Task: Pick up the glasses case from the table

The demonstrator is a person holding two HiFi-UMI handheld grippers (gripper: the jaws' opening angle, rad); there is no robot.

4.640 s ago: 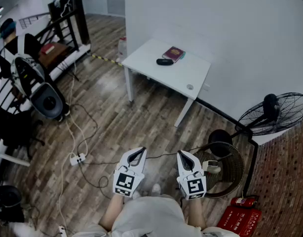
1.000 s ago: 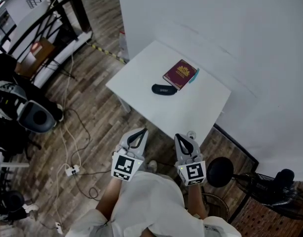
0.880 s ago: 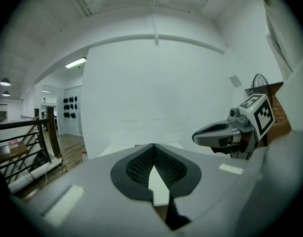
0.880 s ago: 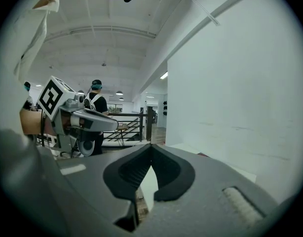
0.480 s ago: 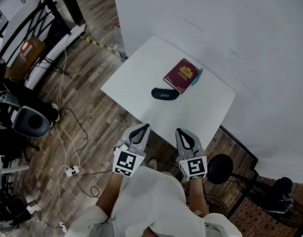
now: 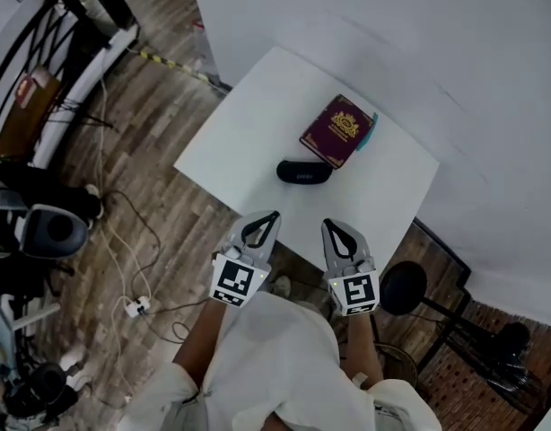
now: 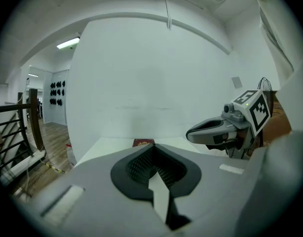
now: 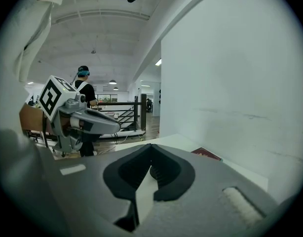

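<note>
The black glasses case [image 6: 303, 171] lies near the middle of the white table [image 6: 240, 142], just in front of a maroon booklet [image 6: 341, 130]. My left gripper [image 6: 272, 216] and right gripper [image 6: 328, 226] are side by side at the table's near edge, short of the case, both shut with nothing between the jaws. In the left gripper view the jaws [image 7: 152, 148] meet, the booklet [image 7: 143, 142] shows beyond them, and the right gripper [image 7: 210, 130] is alongside. In the right gripper view, past the closed jaws [image 8: 151, 148], the booklet [image 8: 207, 154] is visible. The case is hidden in both gripper views.
A white wall runs behind the table. A black fan base [image 6: 402, 288] stands on the wood floor at the right. Cables and a power strip [image 6: 137, 308] lie at the left, near a round black device [image 6: 47, 232]. A person [image 8: 85, 90] stands far off by a railing.
Both grippers have moved forward together towards the table, and their tips now reach its near edge. The case and booklet have not moved on the table.
</note>
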